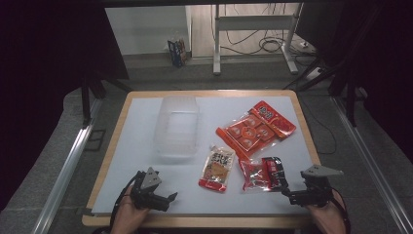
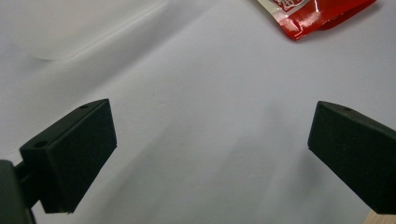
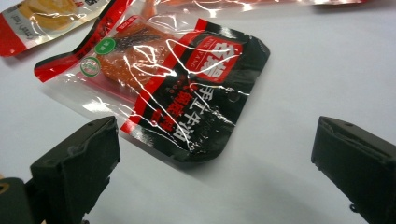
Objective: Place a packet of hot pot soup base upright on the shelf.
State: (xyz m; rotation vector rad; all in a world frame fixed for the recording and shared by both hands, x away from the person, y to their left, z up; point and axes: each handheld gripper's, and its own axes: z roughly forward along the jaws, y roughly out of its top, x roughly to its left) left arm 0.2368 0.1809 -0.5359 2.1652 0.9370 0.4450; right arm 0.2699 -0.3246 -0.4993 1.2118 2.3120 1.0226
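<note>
Three snack packets lie on the white table top: a cream-and-red pouch [image 1: 217,169], a red-and-black packet [image 1: 263,173] and a larger red bag [image 1: 255,127] behind them. A clear plastic bin [image 1: 177,125] stands left of the packets. My left gripper [image 1: 165,200] rests near the front left edge, jaws wide apart over bare table, with the red corner of the pouch [image 2: 322,16] farther ahead. My right gripper [image 1: 289,193] sits at the front right, open, and the red-and-black packet [image 3: 187,88] lies just beyond its jaws, untouched.
The white sheet [image 1: 146,146] covers a wooden table whose edge [image 1: 204,222] runs close under both hands. Behind the table are a metal desk frame [image 1: 253,39] with cables on the floor and a small box [image 1: 177,52].
</note>
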